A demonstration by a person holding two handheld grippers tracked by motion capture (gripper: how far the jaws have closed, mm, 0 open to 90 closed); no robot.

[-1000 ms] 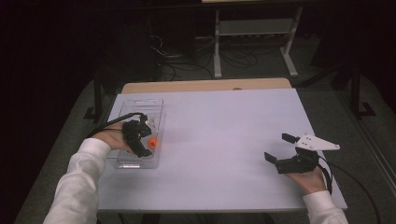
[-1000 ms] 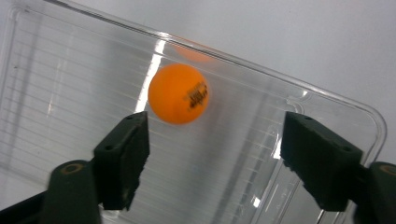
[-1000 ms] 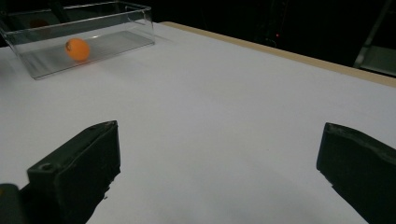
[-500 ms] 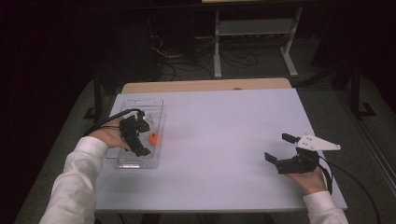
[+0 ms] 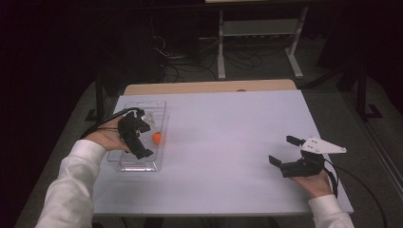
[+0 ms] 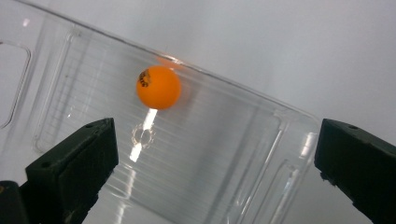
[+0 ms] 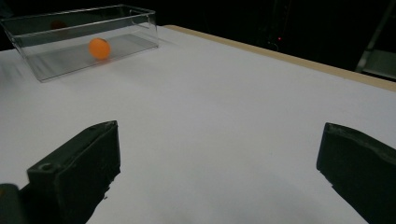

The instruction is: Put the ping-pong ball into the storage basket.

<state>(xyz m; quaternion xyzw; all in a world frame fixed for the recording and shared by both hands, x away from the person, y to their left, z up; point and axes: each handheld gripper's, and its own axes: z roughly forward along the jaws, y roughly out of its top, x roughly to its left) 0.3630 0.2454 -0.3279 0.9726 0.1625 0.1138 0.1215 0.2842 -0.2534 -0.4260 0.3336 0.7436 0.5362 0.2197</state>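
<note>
Hovering your left gripper [image 5: 142, 142] wide open and empty, you are risking nudging the orange ball [image 6: 158, 87] (lying ahead of its jaws in the clear box [image 5: 142, 164]), while your right gripper [image 5: 291, 154] is idling open.

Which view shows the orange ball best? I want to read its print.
The left gripper view: the orange ball is close, dark print visible. High view shows a small dot; right gripper view a distant ball.

One orange ball [image 6: 158, 87], one clear plastic tray [image 5: 160, 107], one white table [image 5: 228, 142], two grippers.
</note>
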